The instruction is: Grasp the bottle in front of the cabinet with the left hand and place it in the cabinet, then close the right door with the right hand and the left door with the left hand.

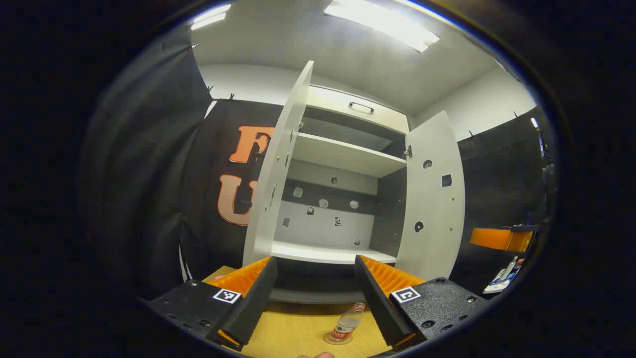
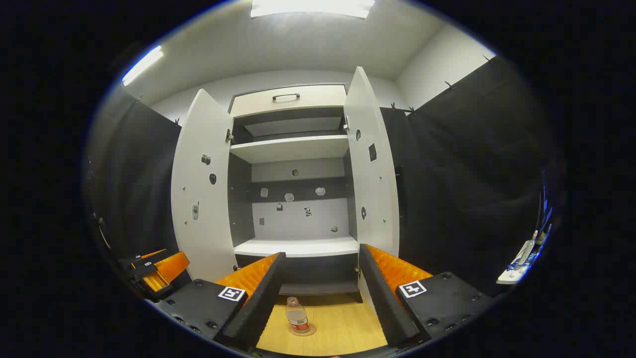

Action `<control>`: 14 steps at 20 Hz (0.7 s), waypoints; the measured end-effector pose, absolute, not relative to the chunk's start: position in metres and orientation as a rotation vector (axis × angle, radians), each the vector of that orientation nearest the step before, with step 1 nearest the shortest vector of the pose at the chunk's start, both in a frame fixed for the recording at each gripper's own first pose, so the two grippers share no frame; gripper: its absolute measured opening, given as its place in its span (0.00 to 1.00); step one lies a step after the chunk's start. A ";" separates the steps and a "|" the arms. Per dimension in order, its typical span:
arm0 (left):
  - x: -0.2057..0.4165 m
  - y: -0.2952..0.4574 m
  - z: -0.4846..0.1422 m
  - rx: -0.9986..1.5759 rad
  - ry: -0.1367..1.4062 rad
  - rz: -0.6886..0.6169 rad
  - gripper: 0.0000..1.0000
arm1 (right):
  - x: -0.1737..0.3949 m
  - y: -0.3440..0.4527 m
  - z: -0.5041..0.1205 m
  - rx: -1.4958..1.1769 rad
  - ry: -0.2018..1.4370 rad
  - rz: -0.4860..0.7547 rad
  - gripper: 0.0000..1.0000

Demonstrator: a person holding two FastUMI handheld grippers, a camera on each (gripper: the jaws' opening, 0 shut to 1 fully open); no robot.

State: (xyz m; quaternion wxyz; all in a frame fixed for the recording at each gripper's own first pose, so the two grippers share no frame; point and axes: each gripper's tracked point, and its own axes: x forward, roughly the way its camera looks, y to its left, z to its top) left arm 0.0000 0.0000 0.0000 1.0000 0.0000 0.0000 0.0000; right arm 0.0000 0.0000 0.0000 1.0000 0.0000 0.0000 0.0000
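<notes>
Well, nothing has been picked up yet, so the risks all lie ahead. In the left gripper view, the tall white left door [image 1: 278,164] stands at about ten o'clock, swung wide and seen nearly edge-on. The left gripper [image 1: 314,303] hangs with its fingers spread apart and empty. The small clear plastic bottle with a red label [image 1: 345,325] stands upright on the pale wooden tabletop [image 1: 293,333] at about five o'clock, close to the inner side of the right-hand finger rather than centred between the two. I judge that closing from here could clip the bottle's shoulder and tip it over; it looks light and nearly empty. The white two-door cabinet [image 1: 343,164] is open, its lower shelf [image 1: 333,253] bare, so placing should be easy unless the bottle catches the shelf's front lip. The right door [image 1: 435,199] stands at three o'clock, angled outward.

In the right gripper view, the right gripper [image 2: 318,298] is also spread and holds nothing, with the bottle at six o'clock in front of the cabinet.

The bottle's base is cut by the finger and by the picture's lower edge in the left gripper view, its cap is hard to make out, and the small marks on the cabinet's back panel are too small to identify.
</notes>
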 end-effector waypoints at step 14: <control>0.008 0.003 -0.002 0.014 0.000 0.011 0.95 | 0.012 -0.003 -0.009 -0.001 0.014 -0.004 0.96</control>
